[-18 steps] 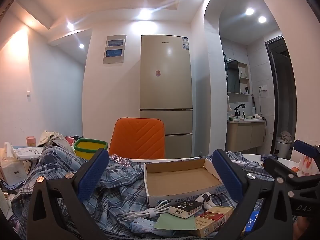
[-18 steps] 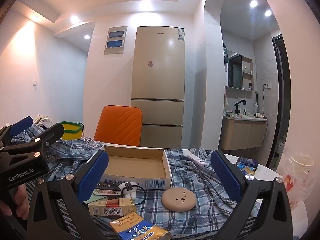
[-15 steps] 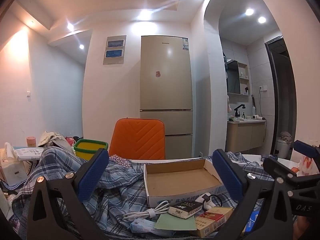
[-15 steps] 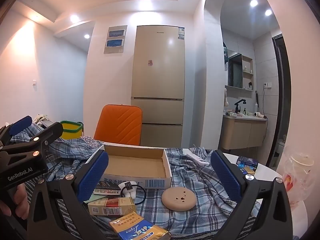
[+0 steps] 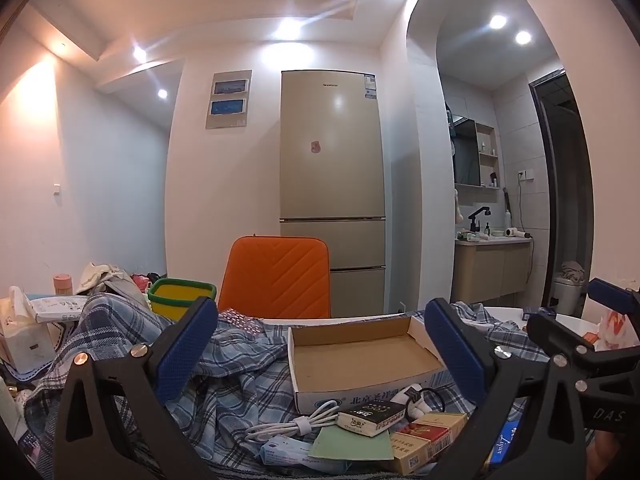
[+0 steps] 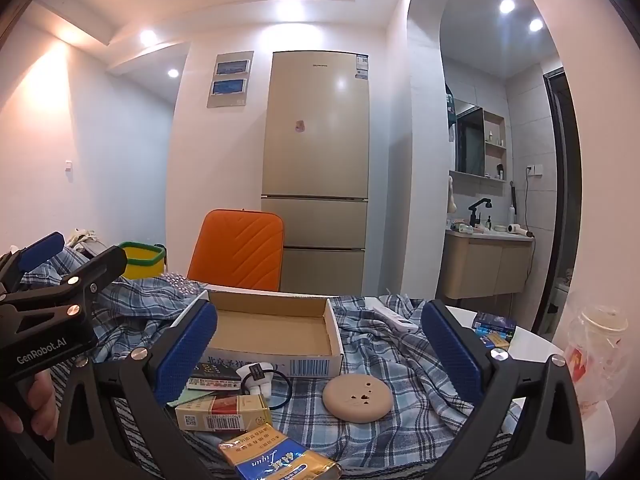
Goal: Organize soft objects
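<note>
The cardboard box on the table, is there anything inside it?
No, the cardboard box shows only its bare brown bottom; the small packs and cable lie outside on the plaid cloth.

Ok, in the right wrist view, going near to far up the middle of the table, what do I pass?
Blue and gold packet → yellow and red cigarette pack → white charger with black hair tie → empty cardboard box → orange chair back → fridge.
</note>
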A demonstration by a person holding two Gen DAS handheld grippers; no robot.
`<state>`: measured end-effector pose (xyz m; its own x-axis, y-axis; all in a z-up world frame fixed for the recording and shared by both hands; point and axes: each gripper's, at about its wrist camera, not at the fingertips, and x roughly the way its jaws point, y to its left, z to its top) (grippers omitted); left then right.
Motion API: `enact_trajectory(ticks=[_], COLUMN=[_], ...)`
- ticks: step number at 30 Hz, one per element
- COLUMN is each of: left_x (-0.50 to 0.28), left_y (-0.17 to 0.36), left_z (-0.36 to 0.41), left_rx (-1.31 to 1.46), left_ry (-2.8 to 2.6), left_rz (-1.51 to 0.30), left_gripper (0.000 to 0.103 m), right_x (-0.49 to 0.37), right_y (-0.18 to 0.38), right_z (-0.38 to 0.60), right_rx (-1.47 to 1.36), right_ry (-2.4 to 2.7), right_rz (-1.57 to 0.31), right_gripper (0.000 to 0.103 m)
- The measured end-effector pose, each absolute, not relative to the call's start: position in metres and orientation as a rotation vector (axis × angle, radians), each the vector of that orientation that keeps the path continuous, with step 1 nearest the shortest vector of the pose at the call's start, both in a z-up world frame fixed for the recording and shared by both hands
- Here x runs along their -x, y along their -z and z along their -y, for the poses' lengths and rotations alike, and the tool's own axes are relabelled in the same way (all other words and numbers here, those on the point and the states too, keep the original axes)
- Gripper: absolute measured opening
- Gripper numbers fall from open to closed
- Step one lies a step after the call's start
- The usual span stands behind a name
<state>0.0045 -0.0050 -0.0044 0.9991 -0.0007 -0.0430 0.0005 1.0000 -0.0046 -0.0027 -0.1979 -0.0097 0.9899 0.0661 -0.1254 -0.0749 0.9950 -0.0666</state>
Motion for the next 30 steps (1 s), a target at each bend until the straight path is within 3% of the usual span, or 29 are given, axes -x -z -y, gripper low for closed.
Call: enact_trajectory(ticks=[30], left_x=[-0.0014], left_y=[-0.0014], left_z=[0.0018], left_rx=[0.006], left_ry=[0.007], left_rz=[-0.04], left_gripper=[0.103], right_x=[0.0021], right_y=[0.0105], right_z=[0.1959], right_rx=[0.072], right_ry=[-0.071], right_rz=[-0.132], right_gripper=[0.103])
